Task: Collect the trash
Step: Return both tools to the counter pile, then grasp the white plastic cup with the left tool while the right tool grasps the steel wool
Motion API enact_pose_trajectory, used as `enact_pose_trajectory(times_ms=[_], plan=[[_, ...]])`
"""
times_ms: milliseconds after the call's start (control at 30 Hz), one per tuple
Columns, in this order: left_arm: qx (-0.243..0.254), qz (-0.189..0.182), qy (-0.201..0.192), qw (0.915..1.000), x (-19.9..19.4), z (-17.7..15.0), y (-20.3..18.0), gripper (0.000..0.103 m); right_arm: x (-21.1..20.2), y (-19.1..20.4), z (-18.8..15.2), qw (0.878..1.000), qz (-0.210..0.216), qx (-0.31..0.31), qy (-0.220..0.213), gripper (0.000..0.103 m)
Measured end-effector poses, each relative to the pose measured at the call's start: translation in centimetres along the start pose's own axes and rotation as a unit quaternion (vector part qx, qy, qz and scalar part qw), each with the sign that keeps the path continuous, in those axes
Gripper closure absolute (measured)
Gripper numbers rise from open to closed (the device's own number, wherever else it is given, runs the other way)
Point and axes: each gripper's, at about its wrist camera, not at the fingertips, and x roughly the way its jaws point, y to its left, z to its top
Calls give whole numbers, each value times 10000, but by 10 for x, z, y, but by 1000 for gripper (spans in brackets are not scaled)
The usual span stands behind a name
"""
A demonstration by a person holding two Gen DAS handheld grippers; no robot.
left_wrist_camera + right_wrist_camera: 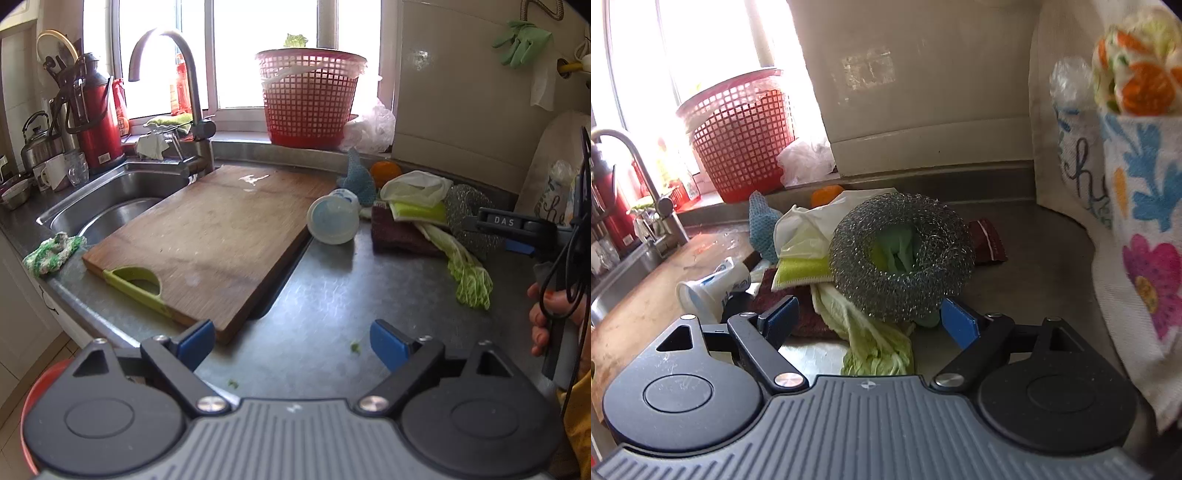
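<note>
Big steel counter (325, 295) fills the near ground, sink (110, 206) far left, wooden cutting board (207, 236) lying across its edge. Up on the far sill stands the red basket (310, 99), liner in, a leaf already poking out (the trash bin, I'd judge). Right of the board sits the heap: a tipped plastic cup (332, 219), sponges, a white bag, and the cabbage leaf (875, 343) trailing toward us. On top of it rests the steel scourer (901, 254), and that's the obstacle. The leaf looks limp, light, probably damp and easy to tear; the pale thick rib is the firmer place to pinch. Right gripper (868, 317) is spread wide, nothing held, blue pads either side of the scourer's near edge. Left gripper (291, 343) also gapes empty over bare counter, tiny green scraps (355, 346) just ahead
</note>
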Motion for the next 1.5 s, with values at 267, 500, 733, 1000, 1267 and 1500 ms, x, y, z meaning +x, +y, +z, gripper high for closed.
enact_pose_trajectory(times_ms=[267, 500, 733, 1000, 1267, 1500], plan=[[46, 15, -237, 9997, 22, 23, -21, 12, 24, -6, 17, 9991, 284, 226, -217, 0], [301, 32, -431, 9986, 61, 54, -37, 12, 35, -9, 23, 9988, 242, 117, -398, 0], [962, 111, -453, 9943, 122, 75, -62, 12, 25, 0, 18, 9958, 249, -326, -817, 0], [1205, 56, -293, 9923, 180, 82, -71, 13, 40, 0, 15, 9974, 378, -374, -483, 19], [1225, -1, -238, 9922, 203, 82, -66, 24, 51, 8, 7, 9972, 546, -473, -185, 53], [977, 107, -233, 9949, 205, 80, -56, 35, 55, 10, 6, 9966, 608, -524, -174, 70]])
